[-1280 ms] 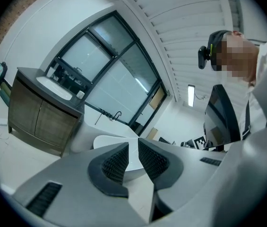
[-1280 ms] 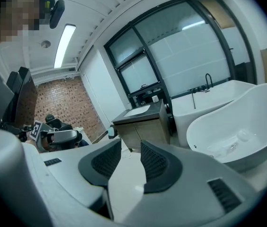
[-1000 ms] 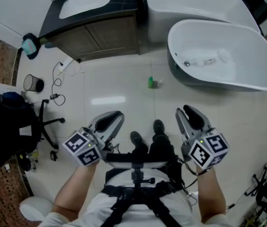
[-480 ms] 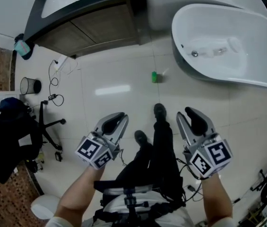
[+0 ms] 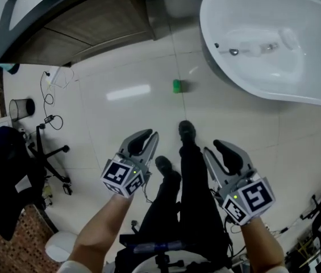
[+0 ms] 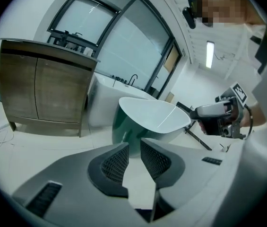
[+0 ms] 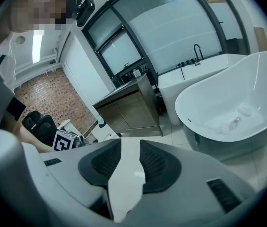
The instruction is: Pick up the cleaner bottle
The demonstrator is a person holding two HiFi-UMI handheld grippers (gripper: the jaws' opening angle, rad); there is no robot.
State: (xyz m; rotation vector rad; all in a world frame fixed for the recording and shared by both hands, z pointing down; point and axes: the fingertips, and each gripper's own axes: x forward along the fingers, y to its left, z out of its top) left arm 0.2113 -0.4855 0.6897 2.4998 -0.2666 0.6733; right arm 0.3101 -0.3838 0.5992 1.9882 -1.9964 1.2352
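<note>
Approach stage, by my judgement; no contact yet. The cleaner bottle [image 5: 176,86] stands on the floor [image 5: 120,124] well ahead of both sets of jaws, between their two lines and near the bathtub [image 5: 319,98]. Left gripper [image 5: 144,138]: jaws a narrow slit apart, just been opening, nothing between them. Right gripper [image 5: 222,151]: jaws slightly apart, empty. Recommended: lower one gripper to the bottle's level, spread its jaws wider than the body, bring them around the middle, close squarely. The bottle appears small and green; cap, label and shape are too small to confirm.
</note>
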